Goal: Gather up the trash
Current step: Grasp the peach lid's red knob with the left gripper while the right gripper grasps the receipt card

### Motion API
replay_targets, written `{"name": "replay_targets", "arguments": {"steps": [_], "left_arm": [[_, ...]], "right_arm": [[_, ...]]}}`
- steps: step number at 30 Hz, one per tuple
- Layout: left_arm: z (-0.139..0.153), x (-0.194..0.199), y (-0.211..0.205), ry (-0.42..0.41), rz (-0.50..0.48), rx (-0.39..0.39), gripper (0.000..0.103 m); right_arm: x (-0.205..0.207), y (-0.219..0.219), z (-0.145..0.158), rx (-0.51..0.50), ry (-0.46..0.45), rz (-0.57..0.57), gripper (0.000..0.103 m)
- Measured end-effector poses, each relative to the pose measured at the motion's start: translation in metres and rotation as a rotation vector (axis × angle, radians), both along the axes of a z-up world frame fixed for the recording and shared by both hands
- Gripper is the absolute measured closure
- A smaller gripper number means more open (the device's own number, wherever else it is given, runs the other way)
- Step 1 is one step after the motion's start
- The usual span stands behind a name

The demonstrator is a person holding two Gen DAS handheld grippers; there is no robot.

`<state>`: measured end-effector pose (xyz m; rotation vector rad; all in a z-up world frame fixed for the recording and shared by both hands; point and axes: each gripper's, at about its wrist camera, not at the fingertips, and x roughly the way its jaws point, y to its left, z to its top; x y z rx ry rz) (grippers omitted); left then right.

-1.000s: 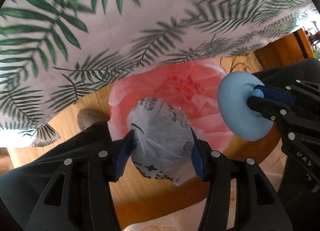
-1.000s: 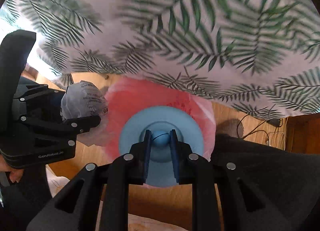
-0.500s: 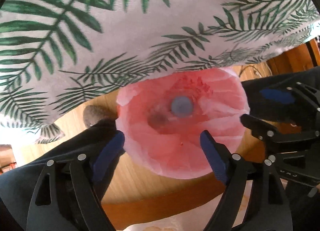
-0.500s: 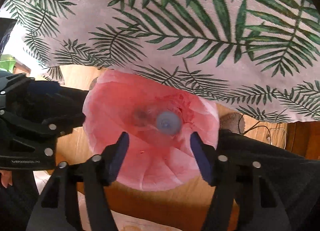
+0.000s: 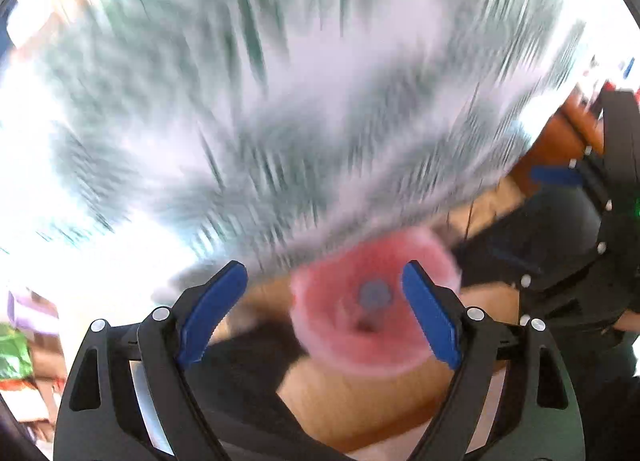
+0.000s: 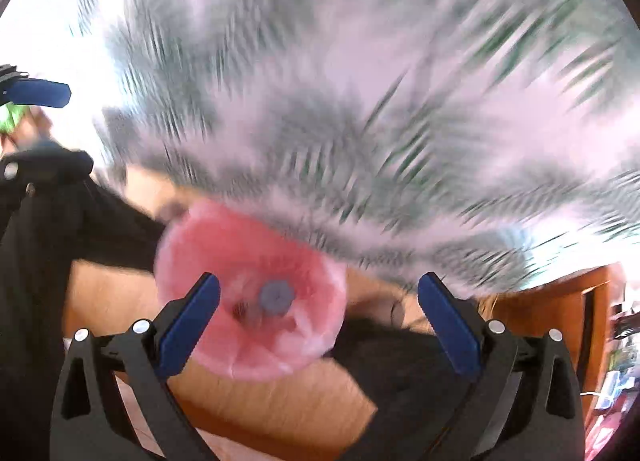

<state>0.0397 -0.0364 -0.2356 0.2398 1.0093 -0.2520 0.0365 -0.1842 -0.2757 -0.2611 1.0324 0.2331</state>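
Note:
A bin lined with a pink bag (image 5: 344,345) (image 6: 208,253) stands on the wooden floor below a palm-print tablecloth. Inside it lies a small blue round piece (image 5: 375,295) (image 6: 276,297) beside a darker scrap. My left gripper (image 5: 324,317) is open and empty, above the bin's left side. My right gripper (image 6: 320,321) is open and empty, above the bin's right side. Both views are motion-blurred.
The palm-print tablecloth (image 5: 300,101) (image 6: 360,101) hangs over the bin and fills the upper view. Wooden furniture (image 6: 568,313) stands at the right. The other gripper shows at the frame edges (image 5: 600,221) (image 6: 36,165). Green packaging (image 5: 14,353) lies far left.
Both grippers released their loads into the pink bin: the crumpled white wrapper from the left, the blue round piece from the right. Both have since pulled up and away; the bin looks smaller.

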Motion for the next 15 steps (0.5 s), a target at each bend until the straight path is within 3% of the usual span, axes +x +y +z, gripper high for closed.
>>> {"name": "replay_targets", "arguments": {"steps": [4,7,12,15], "left_arm": [[0.089,0.006,-0.002,-0.193,0.003,-0.062,0.006],[0.132,0.027,-0.006,-0.278,0.001,-0.119,0.006],[0.15,0.084,-0.019,-0.326,0.022,-0.126,0.007],[0.142,0.117,-0.031,-0.301,0.037,-0.133,0.018]], "right_arm": [[0.005,-0.014,0.09,0.084,-0.185,-0.007,0.005],[0.017,-0.022,0.143,0.132,-0.295,0.014,0.005],[0.051,-0.028,0.184,0.103,-0.399,0.005,0.005],[0.069,-0.035,0.189,0.112,-0.42,-0.004,0.005]]}}
